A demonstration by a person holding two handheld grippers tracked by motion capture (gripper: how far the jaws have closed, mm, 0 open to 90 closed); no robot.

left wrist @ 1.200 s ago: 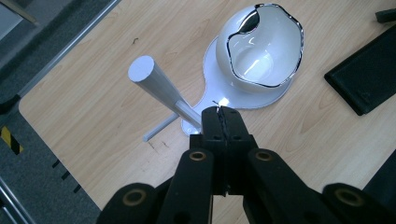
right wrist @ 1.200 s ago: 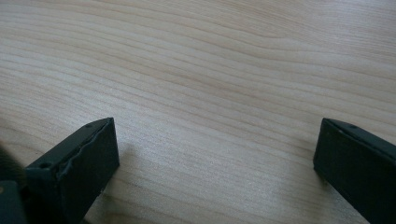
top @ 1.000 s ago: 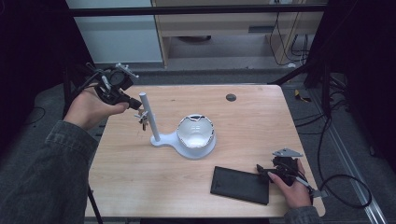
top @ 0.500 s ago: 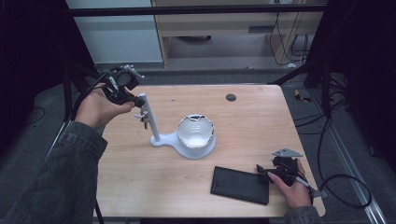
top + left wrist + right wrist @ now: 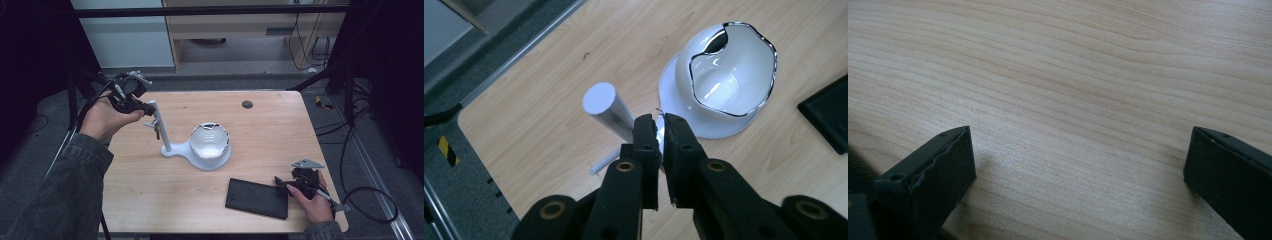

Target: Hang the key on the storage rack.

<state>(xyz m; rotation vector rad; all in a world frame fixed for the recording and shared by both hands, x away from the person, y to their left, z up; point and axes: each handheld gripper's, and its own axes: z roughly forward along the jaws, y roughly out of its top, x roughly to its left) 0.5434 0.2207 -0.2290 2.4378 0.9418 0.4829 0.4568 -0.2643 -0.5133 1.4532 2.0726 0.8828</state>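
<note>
table [image 5: 260, 125]: pale wood-grain top, rectangular with rounded corners, across the centre of the high view; fine parallel grain lines show in the right gripper view. a small dark round plug [image 5: 247, 104] sits in its upper centre.

white stand [image 5: 210, 159]: smooth glossy piece at frame centre, made of a flat round base, a cup-shaped bowl with a jagged, eggshell-like rim edged in silver, and an upright round post [image 5: 160, 125] rising at the left of the base, with a thin crossbar partway up. the left gripper view looks down on the post's flat circular top [image 5: 599, 98] and into the shiny bowl [image 5: 729, 70].

black pad [image 5: 257, 198]: flat matte rectangle, lower centre-right of the high view, lying on the wood; its corner enters the right edge of the left gripper view.

left gripper [image 5: 148, 107]: black, held raised in a hand with a grey denim-like sleeve, upper left of the high view, its tip right at the top of the post. in its own view the jaws stand nearly together with only a narrow slit, something pale and shiny seen in the slit; whether they pinch it i cannot tell.

right gripper [image 5: 281, 181]: black with a grey plate, lower right, hand resting on the table just beside the pad's right edge. its own view shows the jaws wide apart over bare wood.
</note>
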